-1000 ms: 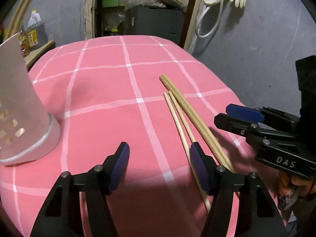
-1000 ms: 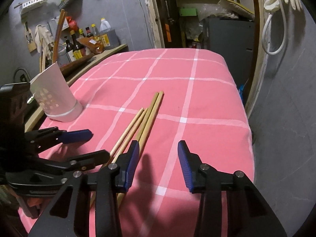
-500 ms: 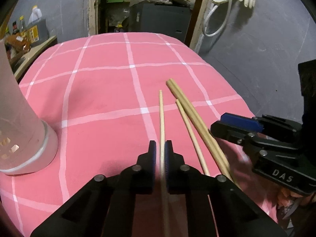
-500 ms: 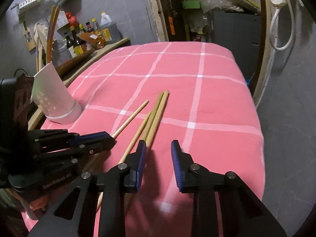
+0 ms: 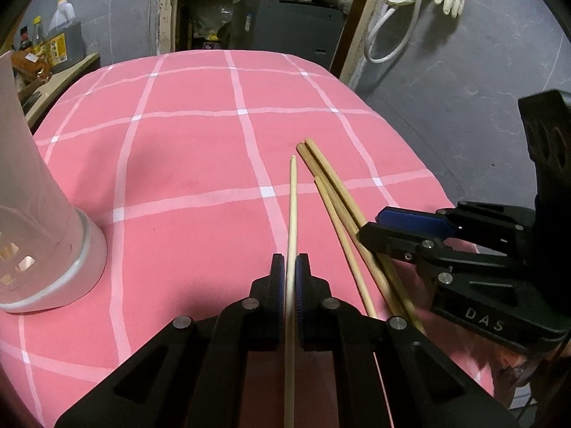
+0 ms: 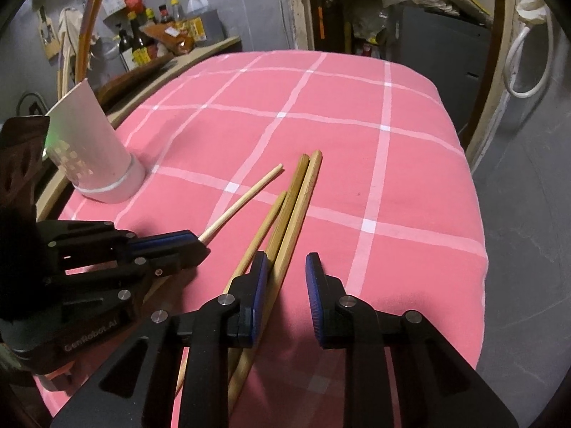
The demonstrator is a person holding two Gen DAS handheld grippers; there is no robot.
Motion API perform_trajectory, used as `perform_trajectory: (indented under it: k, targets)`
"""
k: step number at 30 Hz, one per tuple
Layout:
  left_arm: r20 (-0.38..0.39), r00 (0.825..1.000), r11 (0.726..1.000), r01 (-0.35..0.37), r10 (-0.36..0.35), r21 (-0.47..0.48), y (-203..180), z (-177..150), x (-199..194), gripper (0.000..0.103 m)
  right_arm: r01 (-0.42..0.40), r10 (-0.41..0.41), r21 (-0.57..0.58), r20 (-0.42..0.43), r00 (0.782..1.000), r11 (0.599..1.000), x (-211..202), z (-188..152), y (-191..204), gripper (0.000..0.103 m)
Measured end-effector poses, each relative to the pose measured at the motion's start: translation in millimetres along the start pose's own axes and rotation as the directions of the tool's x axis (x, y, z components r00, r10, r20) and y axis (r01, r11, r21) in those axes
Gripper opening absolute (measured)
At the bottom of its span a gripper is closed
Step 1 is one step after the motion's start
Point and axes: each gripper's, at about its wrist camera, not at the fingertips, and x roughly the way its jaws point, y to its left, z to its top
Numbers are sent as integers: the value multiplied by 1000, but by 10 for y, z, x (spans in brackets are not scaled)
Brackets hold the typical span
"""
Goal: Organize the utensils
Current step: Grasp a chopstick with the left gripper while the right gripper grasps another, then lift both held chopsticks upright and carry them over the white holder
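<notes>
My left gripper (image 5: 291, 267) is shut on a pale wooden chopstick (image 5: 292, 214) and holds it pointing forward over the pink checked cloth (image 5: 185, 164). The same chopstick (image 6: 242, 201) and the left gripper (image 6: 200, 246) show in the right wrist view. Three more chopsticks (image 5: 342, 207) lie on the cloth to its right: one pale, two thicker and darker (image 6: 296, 207). My right gripper (image 6: 287, 278) is open, its left finger over the darker pair. It also shows in the left wrist view (image 5: 374, 221). A white perforated utensil holder (image 5: 32, 221) stands at the left (image 6: 92, 153).
The table's right edge (image 6: 478, 214) drops to a grey floor. A shelf with bottles (image 6: 160, 35) runs behind the holder. A dark cabinet (image 5: 285, 32) stands beyond the far edge.
My left gripper closed on the pale chopstick and lifted and swung it away from the other three. My right gripper narrowed and moved forward over the darker chopsticks.
</notes>
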Motion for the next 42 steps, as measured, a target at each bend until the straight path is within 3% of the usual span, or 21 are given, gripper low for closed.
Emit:
perform_trajectory:
  k: [7,15,20,24,27,33,37,42]
  targets:
    - [-9,1000,1000,5,-5,1,-16,-10,-7,4,34,-35,-22,-75,997,999,18,-74,15,20]
    - [-15,1000,1000,8,-7,16,-23,-19,-3,4,74,-74,-3,-84,994,997,61,-32,81,22]
    - [-13,1000,1000,3,-3,18,-24,-32,-14,3,37,-29,121,-67,997,992,13,-75,-40,9]
    - [17,1000,1000,9,-9,14,-25,-61,-126,3,-23,26,226,-9,1000,974,-105,-198,-120,5]
    - [73,997,1000,8,-9,18,-32,-94,-276,3,-78,58,270,81,995,960,-252,-298,-123,5]
    - [198,980,1000,-27,28,-5,31,-186,-595,3,-160,95,283,232,968,946,-521,-447,22,5]
    - [300,952,998,-62,68,-30,82,-238,-847,3,-261,138,264,409,902,928,-734,-445,134,5]
    - [436,894,994,-99,106,-39,135,-278,-1207,3,-317,141,177,628,765,932,-925,-389,438,5]
